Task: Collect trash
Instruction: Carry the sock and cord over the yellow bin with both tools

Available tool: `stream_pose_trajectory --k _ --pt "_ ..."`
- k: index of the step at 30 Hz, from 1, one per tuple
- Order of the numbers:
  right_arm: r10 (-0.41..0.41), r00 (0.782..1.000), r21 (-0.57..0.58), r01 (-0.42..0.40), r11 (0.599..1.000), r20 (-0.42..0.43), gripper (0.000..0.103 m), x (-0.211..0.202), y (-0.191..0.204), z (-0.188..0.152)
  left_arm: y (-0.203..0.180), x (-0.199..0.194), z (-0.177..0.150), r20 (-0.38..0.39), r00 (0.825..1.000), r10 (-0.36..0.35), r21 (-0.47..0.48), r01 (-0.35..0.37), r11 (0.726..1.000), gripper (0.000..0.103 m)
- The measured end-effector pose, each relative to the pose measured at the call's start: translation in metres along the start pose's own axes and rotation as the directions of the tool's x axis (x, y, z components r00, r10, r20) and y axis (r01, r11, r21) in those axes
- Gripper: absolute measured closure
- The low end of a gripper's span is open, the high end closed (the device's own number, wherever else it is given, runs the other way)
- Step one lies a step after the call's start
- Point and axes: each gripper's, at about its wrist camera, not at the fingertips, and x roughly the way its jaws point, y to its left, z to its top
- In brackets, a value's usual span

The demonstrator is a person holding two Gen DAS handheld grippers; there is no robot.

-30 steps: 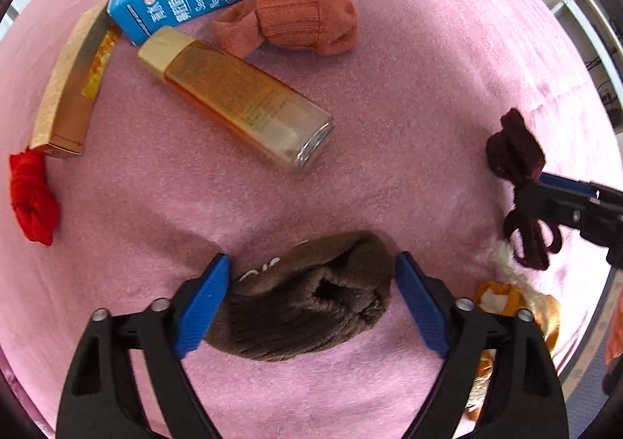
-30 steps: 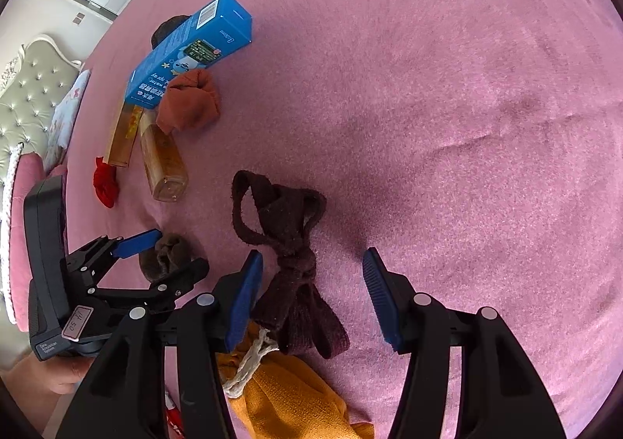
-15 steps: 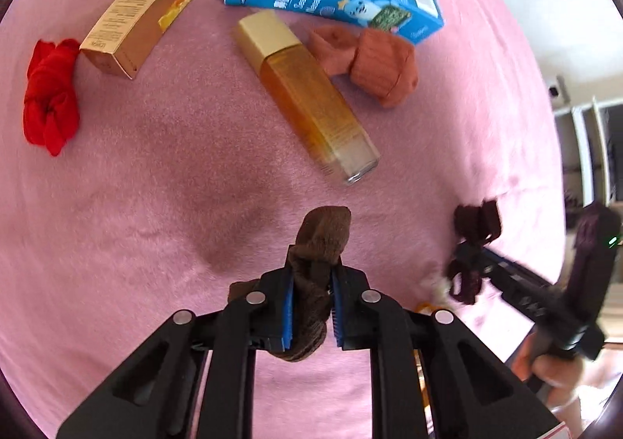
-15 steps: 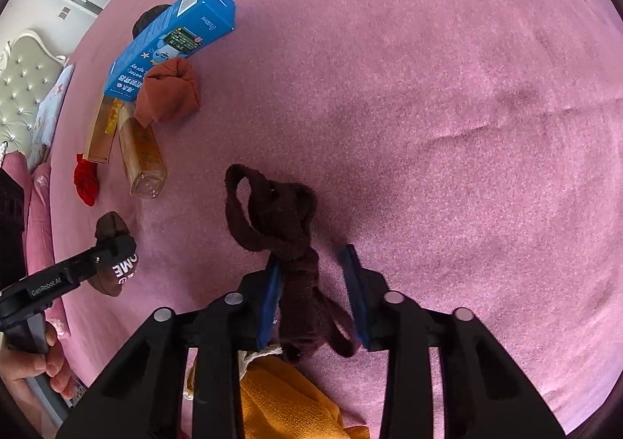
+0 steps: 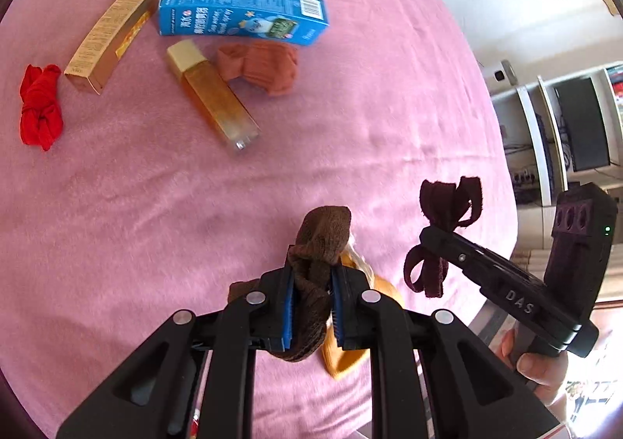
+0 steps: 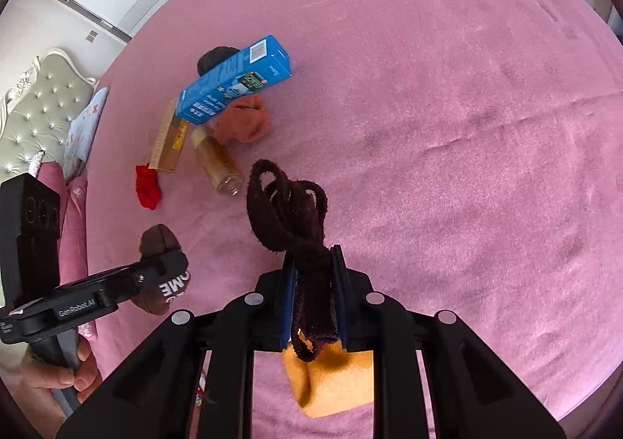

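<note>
We are lifting two pieces at once — our left gripper (image 5: 311, 306) is clamped tight on the brown sock (image 5: 317, 244), our right gripper (image 6: 311, 298) is pinched hard on the dark maroon sock (image 6: 288, 205), and both bundles are hanging clear above the pink bedspread (image 6: 467, 127). Well apart on the cover are lying the blue box (image 5: 241, 12), the gold carton (image 5: 111, 36), the amber bottle (image 5: 214, 104), plus rust-orange (image 5: 261, 65) and red (image 5: 39, 104) socks. An orange cloth bag (image 6: 331, 376) is lying just beneath our jaws — probably the collecting place, so next we are needing to carry both over its mouth and release.
</note>
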Motion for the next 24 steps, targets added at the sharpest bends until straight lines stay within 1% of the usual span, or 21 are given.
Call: stream_pose_trajectory --k 1,6,11,15,19,20,22,24 --pt "0.002 1.0 -0.003 -0.002 1.0 0.004 0.086 -0.006 0.002 -0.005 0.0 -0.004 -0.005 -0.003 1.0 -0.006 0.006 0.006 1.0 0.088" --pt "0.007 0.999 0.002 -0.007 1.0 0.048 0.086 -0.035 0.016 -0.044 -0.025 -0.015 -0.043 -0.019 0.999 -0.044 0.068 0.046 0.997 0.088" --pt "0.011 0.997 0.06 -0.015 0.998 0.071 0.086 -0.055 0.008 -0.091 -0.049 -0.016 -0.078 -0.045 0.998 -0.047 0.131 0.053 0.99 0.088" --pt "0.0 0.997 0.113 -0.009 0.994 0.077 0.086 -0.064 -0.01 -0.12 -0.069 -0.014 -0.098 -0.068 0.997 -0.043 0.181 0.055 0.982 0.088" --pt "-0.015 0.996 0.179 -0.001 0.984 0.089 0.086 -0.082 -0.039 -0.149 -0.092 -0.003 -0.113 -0.103 0.994 -0.033 0.222 0.056 0.973 0.088" --pt "-0.022 0.996 0.194 0.004 0.981 0.092 0.086 -0.088 -0.047 -0.156 -0.106 0.005 -0.12 -0.12 0.992 -0.028 0.243 0.057 0.968 0.088" --pt "-0.036 0.994 0.23 0.013 0.973 0.1 0.086 -0.1 -0.066 -0.171 -0.119 0.012 -0.127 -0.141 0.99 -0.022 0.268 0.06 0.962 0.088" --pt "-0.056 0.993 0.263 0.027 0.964 0.101 0.086 -0.111 -0.085 -0.187 -0.141 0.028 -0.143 -0.172 0.985 -0.009 0.306 0.062 0.95 0.088"
